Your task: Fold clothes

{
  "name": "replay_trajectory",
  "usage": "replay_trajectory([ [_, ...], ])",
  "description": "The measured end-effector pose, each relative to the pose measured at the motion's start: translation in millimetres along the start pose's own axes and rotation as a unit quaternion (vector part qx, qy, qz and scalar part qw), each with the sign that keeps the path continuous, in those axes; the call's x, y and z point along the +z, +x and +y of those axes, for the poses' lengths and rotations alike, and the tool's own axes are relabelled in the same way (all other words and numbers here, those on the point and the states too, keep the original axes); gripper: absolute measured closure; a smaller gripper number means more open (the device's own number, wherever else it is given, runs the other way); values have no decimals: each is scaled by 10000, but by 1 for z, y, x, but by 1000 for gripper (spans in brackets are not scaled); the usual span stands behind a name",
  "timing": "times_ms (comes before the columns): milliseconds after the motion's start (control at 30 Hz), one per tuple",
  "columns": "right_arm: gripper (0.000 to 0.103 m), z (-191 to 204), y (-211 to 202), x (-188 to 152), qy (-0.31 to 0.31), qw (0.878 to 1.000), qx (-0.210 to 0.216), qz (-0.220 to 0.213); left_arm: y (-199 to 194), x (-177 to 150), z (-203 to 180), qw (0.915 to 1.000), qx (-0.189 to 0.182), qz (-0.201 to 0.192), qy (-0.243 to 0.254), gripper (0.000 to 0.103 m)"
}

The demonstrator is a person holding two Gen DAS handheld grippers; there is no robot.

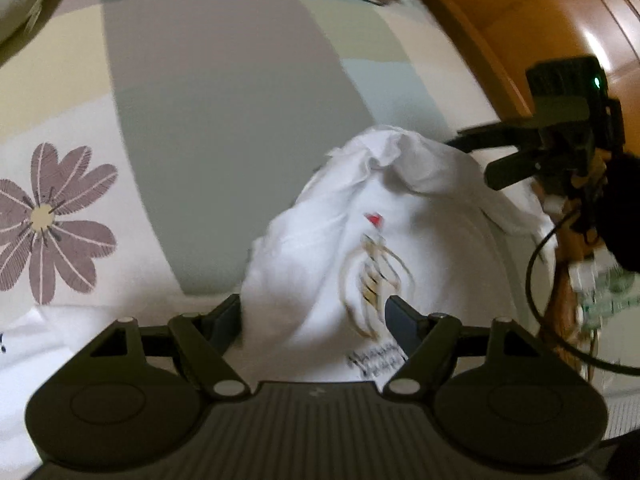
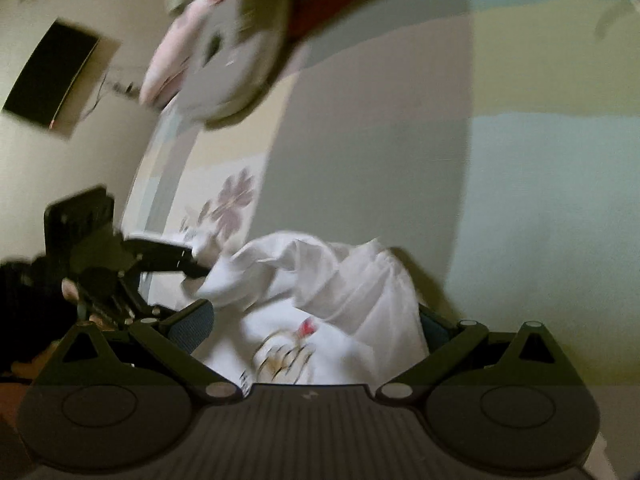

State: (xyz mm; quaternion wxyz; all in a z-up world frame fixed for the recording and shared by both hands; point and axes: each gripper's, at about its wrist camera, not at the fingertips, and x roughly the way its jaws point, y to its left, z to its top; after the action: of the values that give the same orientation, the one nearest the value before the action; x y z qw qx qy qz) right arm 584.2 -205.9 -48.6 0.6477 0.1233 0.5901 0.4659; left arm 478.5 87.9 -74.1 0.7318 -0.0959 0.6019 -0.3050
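A white T-shirt [image 1: 340, 248] with a gold and red print lies bunched up on the bed. In the left wrist view my left gripper [image 1: 312, 320] is open, fingers wide apart, with the shirt's near edge lying between them. My right gripper [image 1: 480, 156] comes in from the right at the shirt's far folded edge, fingers apart. In the right wrist view my right gripper [image 2: 312, 324] stands open over the shirt [image 2: 352, 292], cloth filling the gap. My left gripper [image 2: 196, 260] reaches in from the left and touches a raised corner of the fabric.
The bed sheet [image 1: 224, 120] has grey, cream and pale blue blocks and a purple flower [image 1: 48, 216]. An orange wooden panel [image 1: 540, 12] stands beyond the bed's right side. A round pink and white cushion [image 2: 216, 52] lies at the bed's far end. A dark screen [image 2: 52, 76] hangs on the wall.
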Motion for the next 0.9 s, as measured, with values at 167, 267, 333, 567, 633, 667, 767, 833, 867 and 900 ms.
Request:
replay_trajectory([
  [167, 0, 36, 4, -19, -496, 9973, 150, 513, -8, -17, -23, 9976, -74, 217, 649, 25],
  [267, 0, 39, 21, -36, -702, 9924, -71, 1007, -2, -28, -28, 9943, 80, 494, 938, 25],
  [333, 0, 35, 29, -40, -702, 9916, -209, 1065, 1, -29, -27, 9936, 192, 478, 1002, 26],
  [567, 0, 34, 30, -34, -1105, 9890, -431, 885, 13, -13, 0, 9989, 52, 119, 455, 29],
  [633, 5, 35, 28, -33, -1313, 9857, -526, 911, 15, -13, -2, 9985, -106, 88, 536, 35],
  [667, 7, 36, 26, -33, -1417, 9839, -573, 924, 16, -14, -2, 9978, -179, 111, 634, 40],
  [767, 23, 37, 23, -32, -1680, 9784, -709, 977, 23, -18, -2, 9956, -161, 275, 884, 57],
  [833, 34, 37, 22, -30, -1749, 9763, -771, 1014, 28, -16, 2, 9957, -189, 291, 854, 64],
  [867, 36, 36, 21, -30, -1767, 9758, -789, 1016, 27, -16, 8, 9967, -267, 253, 723, 65],
  [900, 40, 36, 21, -29, -1784, 9753, -808, 1018, 27, -17, 13, 9975, -337, 215, 590, 65],
])
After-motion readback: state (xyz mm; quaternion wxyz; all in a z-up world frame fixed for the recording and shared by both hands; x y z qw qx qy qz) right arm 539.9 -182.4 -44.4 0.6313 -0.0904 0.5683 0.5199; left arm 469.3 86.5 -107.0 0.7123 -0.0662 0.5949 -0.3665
